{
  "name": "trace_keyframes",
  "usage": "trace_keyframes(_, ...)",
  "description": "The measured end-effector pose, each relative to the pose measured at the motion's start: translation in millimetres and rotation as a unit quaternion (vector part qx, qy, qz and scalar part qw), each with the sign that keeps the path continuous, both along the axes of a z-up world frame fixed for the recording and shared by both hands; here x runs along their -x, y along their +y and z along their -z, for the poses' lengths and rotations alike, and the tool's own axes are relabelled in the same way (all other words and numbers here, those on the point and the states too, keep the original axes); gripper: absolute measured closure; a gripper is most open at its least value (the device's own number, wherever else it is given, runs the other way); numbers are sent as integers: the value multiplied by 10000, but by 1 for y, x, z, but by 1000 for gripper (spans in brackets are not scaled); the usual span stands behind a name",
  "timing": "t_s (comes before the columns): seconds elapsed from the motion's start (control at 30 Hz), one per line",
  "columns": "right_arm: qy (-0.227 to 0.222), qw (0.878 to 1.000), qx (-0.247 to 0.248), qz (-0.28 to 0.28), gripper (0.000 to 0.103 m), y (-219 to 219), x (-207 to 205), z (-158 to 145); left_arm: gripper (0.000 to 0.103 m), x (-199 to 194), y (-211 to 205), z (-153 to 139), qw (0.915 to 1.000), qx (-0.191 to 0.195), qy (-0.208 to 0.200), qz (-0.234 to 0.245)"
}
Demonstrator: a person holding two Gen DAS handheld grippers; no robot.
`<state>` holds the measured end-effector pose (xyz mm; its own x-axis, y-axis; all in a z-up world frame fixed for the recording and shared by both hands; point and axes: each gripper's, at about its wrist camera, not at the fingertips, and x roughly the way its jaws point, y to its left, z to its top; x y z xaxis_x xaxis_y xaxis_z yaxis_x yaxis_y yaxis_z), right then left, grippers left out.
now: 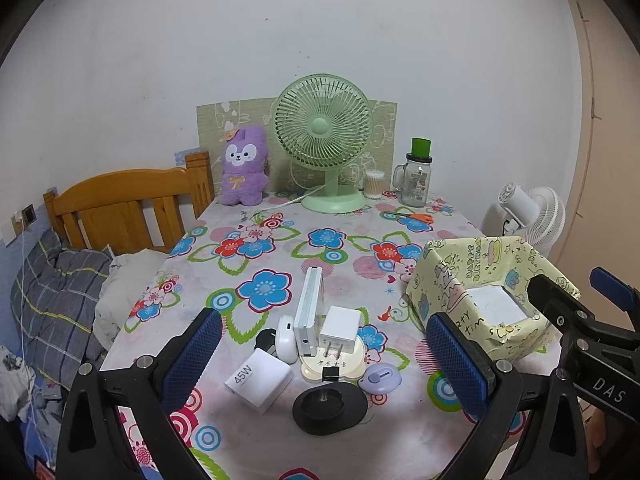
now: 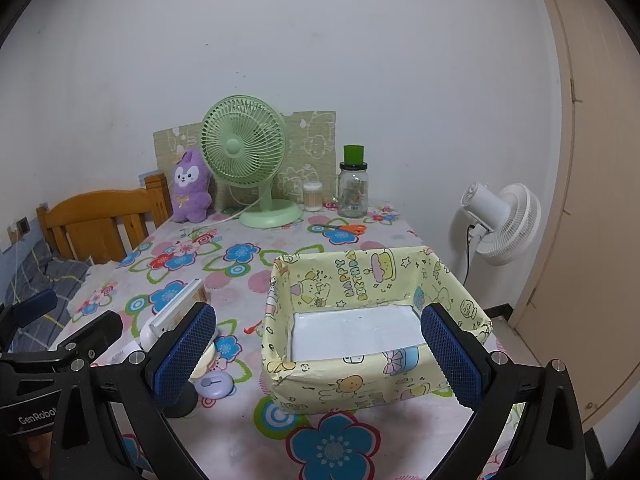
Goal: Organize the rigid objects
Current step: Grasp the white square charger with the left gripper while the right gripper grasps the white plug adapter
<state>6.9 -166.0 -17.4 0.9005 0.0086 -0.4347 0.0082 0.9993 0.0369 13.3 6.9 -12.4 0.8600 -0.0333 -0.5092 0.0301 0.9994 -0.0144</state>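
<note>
Both grippers hover spread wide above the near end of the flowered table (image 1: 348, 236), neither holding anything. Left gripper (image 1: 326, 364) points forward and slightly downward, its blue-padded fingers (image 1: 192, 356) parted on either side of a cluster of small rigid items on the cloth: a white 45W charger (image 1: 258, 380) at the near left, a black round base (image 1: 330, 406) nearest the camera, a white plug adapter (image 1: 339, 330) resting on a cream round piece (image 1: 334, 368), a small lilac gadget (image 1: 380, 378) to the right, a white oval case (image 1: 287, 338) and a tall white slab (image 1: 308, 306) standing on edge behind them. Right gripper (image 2: 320, 356), level and aimed straight ahead, frames a paper-wrapped yellow box (image 2: 360, 380) whose white floor is bare; this box sits just right of the cluster. At the far end stand a green desk fan (image 1: 324, 140), a purple plush toy (image 1: 244, 172), a glass jar (image 1: 416, 180) with a green cap, a cotton swab tub (image 1: 374, 184), and orange scissors (image 1: 418, 216) lying flat. A white floor fan (image 2: 504, 224) stands off the table's right side.
</note>
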Motion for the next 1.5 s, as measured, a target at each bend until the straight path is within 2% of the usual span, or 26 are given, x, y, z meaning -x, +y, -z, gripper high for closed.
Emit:
trace_keyframes(0.37, 79, 9999, -57, 23, 0, 12, -9, 3, 0, -7, 13, 8, 9999, -33, 112, -9)
trace_keyframes(0.67, 180, 9997, 16, -143, 4, 44, -19, 7, 0, -16, 33, 18, 9996, -123, 267, -11)
trace_keyframes(1.5, 919, 9935, 177, -651, 11, 122, -62, 47, 0, -55, 78, 77, 9914, -59, 1308, -41)
